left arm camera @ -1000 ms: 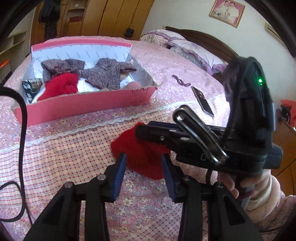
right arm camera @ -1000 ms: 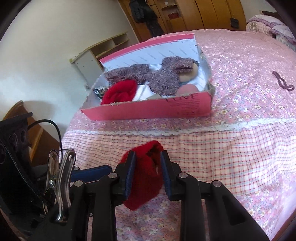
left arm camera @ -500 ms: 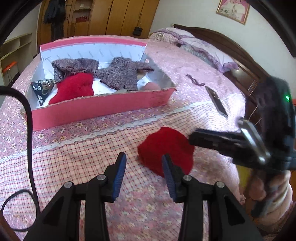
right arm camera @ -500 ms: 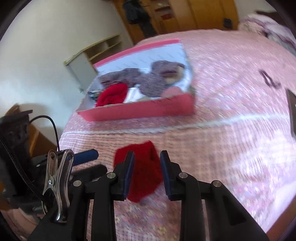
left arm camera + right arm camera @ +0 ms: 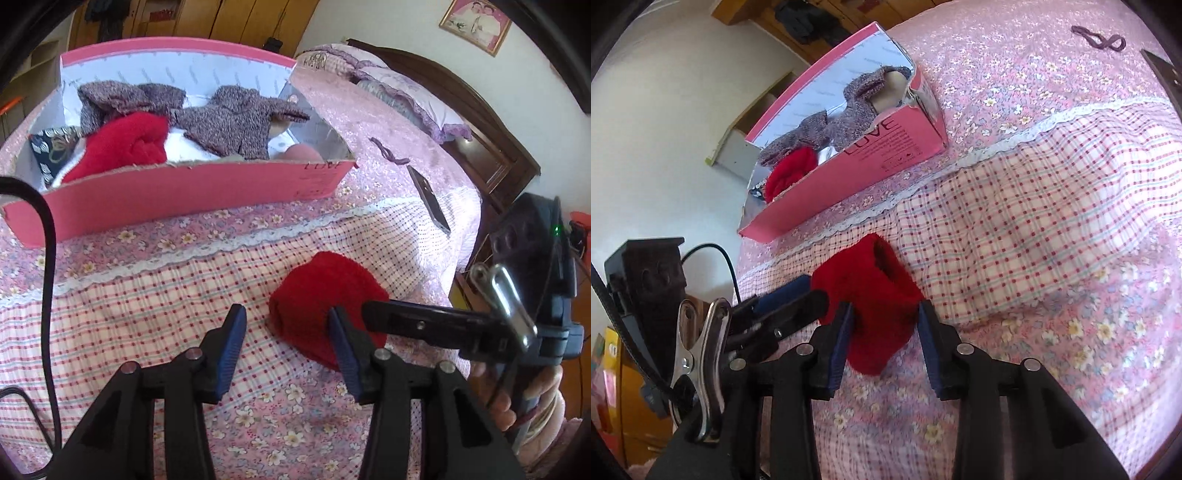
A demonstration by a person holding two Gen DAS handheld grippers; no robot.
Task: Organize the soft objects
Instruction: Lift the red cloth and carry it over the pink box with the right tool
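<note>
A red fluffy sock bundle point(image 5: 321, 291) point(image 5: 871, 291) lies on the checked bedspread. It sits between the pads of my right gripper point(image 5: 884, 332), which still touch both its sides while the jaws are opening. In the left wrist view the right gripper point(image 5: 369, 314) reaches in from the right over the bundle. My left gripper point(image 5: 288, 347) point(image 5: 812, 290) is just left of the bundle with nothing between its fingers, and its jaws are opening too. Further back stands a pink box point(image 5: 184, 192) point(image 5: 886, 147) holding another red bundle point(image 5: 125, 147) and grey knit pieces point(image 5: 236, 122).
A dark phone point(image 5: 428, 199) and a purple hair tie point(image 5: 388, 153) point(image 5: 1100, 38) lie on the bed right of the box. A black cable point(image 5: 48, 258) runs down the left. Pillows point(image 5: 406, 85) and the headboard are at the back. The bed's edge drops off on the right.
The right gripper rolled and lowered the red bundle onto the bedspread, and its jaws widened. The left gripper's jaws spread too, and the bundle now sits beside its right finger.
</note>
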